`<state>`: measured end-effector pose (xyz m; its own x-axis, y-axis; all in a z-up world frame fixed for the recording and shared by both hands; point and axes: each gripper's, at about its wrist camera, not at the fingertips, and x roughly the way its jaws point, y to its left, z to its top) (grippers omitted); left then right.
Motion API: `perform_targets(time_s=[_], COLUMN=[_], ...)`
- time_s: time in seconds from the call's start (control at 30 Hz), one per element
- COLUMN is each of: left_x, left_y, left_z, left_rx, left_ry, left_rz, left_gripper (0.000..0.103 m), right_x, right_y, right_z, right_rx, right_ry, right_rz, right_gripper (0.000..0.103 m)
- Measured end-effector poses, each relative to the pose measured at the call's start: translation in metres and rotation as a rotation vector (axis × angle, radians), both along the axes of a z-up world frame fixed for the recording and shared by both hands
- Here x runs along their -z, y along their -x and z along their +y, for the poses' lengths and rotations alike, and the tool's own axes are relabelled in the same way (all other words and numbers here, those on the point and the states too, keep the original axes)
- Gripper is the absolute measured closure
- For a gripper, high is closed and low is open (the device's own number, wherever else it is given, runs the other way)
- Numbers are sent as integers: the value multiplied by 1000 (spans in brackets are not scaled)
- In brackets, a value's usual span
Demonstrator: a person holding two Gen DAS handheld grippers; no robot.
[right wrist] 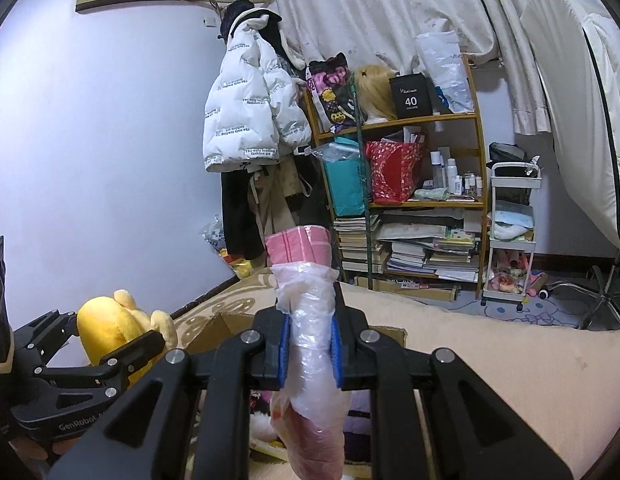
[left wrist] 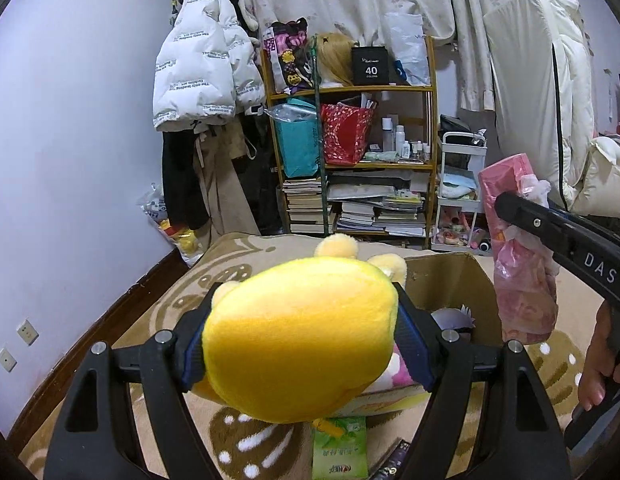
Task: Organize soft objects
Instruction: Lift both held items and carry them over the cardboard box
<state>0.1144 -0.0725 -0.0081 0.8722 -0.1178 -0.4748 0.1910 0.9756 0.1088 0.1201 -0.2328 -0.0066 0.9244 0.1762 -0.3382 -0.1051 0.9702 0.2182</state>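
**Two soft things held above a cardboard box**

The left gripper [left wrist: 298,344] is clamped on a yellow plush toy [left wrist: 298,340], whose rounded body is squeezed between the blue pads [left wrist: 416,354] and whose pale ears are seen beyond them. The right gripper [right wrist: 310,348] is closed tightly on a pink bag of soft goods [right wrist: 310,360] wrapped in clear plastic, which is held upright with its striped pink top above the jaws. Both things are held over an open cardboard box [left wrist: 450,280], in which other soft items are partly seen. The box is set on a beige patterned blanket [left wrist: 182,292]. A green packet [left wrist: 340,448] lies just in front of the box. A cluttered wooden shelf [left wrist: 354,88] and a white padded jacket [left wrist: 202,64] are seen against the far wall.
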Motion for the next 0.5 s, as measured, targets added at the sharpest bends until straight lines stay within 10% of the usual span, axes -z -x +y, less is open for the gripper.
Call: perform_targets(time_s=[0.5], left_x=[26], left_y=[-22], left_z=[-2], left_rx=[22], left_ry=[35], left_rz=[60], left_gripper=[26], right_x=[29], right_y=[-27], right_z=[-11], right_rx=[23], right_ry=[-19], right_rz=[31], right_gripper=[85])
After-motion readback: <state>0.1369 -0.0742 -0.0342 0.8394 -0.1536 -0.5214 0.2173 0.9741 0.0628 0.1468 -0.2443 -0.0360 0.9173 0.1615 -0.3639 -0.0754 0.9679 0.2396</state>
